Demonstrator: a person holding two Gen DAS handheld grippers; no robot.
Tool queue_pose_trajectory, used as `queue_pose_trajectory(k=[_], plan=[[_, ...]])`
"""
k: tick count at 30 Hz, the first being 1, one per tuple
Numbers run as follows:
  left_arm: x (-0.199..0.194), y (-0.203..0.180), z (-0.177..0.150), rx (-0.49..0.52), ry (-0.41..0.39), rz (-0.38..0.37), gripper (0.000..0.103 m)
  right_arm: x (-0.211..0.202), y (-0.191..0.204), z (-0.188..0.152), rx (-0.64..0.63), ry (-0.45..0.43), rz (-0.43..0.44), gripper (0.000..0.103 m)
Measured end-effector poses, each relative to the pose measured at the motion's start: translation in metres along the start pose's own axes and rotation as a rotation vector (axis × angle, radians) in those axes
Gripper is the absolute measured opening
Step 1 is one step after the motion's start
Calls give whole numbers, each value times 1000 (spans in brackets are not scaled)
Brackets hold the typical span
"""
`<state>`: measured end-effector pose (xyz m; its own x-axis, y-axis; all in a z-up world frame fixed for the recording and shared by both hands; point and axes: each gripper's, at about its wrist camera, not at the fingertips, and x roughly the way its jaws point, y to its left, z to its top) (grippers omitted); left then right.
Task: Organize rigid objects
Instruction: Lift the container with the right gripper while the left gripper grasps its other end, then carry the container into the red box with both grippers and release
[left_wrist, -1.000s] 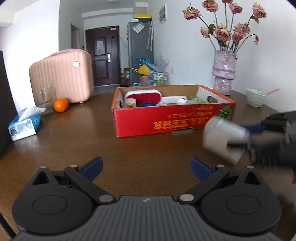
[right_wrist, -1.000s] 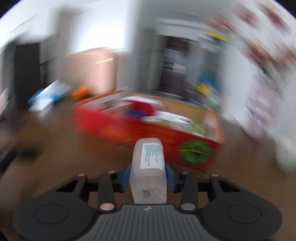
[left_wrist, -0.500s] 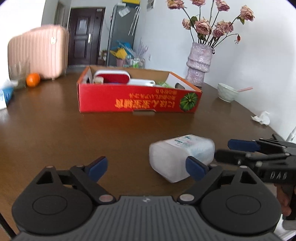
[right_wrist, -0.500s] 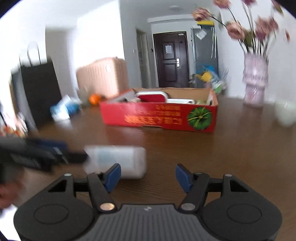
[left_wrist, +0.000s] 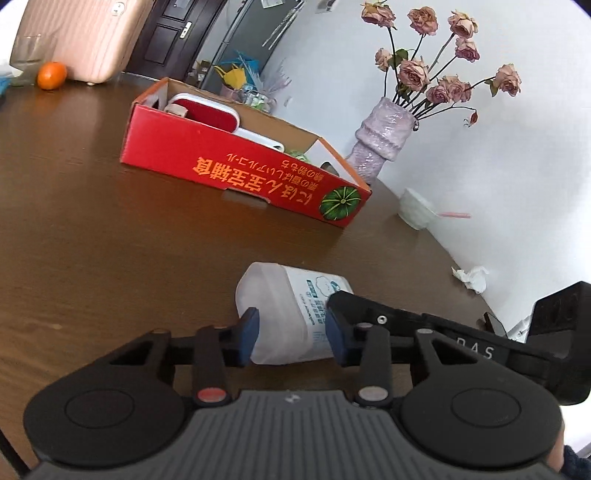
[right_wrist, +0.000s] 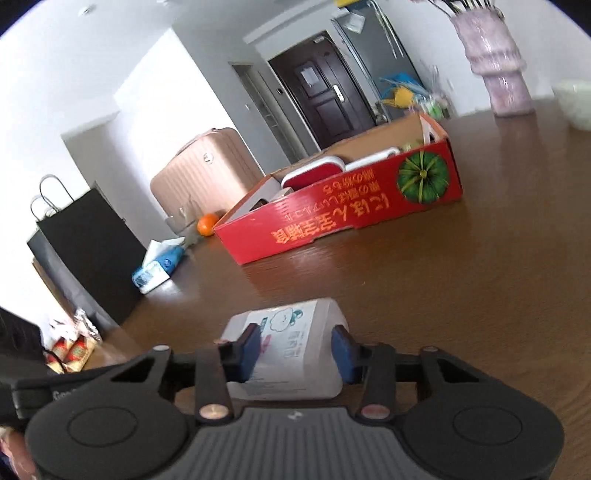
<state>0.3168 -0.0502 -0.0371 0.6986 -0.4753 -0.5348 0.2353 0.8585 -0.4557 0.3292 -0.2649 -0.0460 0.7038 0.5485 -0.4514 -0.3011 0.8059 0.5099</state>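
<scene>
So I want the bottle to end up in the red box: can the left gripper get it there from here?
Probably yes. The left gripper already has its jaws around the white bottle, and bare table lies between it and the open-topped red box. The right gripper also brackets the bottle and would have to let go first.

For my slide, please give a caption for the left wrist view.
Both claws, left claw and right claw, close on a white plastic bottle lying before the red cardboard box.

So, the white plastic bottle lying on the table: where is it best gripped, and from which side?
Grip the white bottle across its flat sides at mid-body, coming in low along the table. It lies on its side, so the pads meet broad flat faces.
</scene>
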Motion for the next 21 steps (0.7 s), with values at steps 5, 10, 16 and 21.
queue_pose_trajectory(k=[5, 10, 16, 21], plan=[[-27, -5, -19, -13, 21, -1, 39, -29, 24, -18, -105, 8, -9, 28], [-51, -14, -35, 6, 35, 2, 37, -63, 35, -40, -74, -2, 7, 23], [-60, -23, -33, 38, -2, -2, 37, -80, 41, -47, -75, -32, 2, 23], [-53, -30, -9, 77, -53, -2, 37, -80, 45, -27, -105, -66, 5, 23]])
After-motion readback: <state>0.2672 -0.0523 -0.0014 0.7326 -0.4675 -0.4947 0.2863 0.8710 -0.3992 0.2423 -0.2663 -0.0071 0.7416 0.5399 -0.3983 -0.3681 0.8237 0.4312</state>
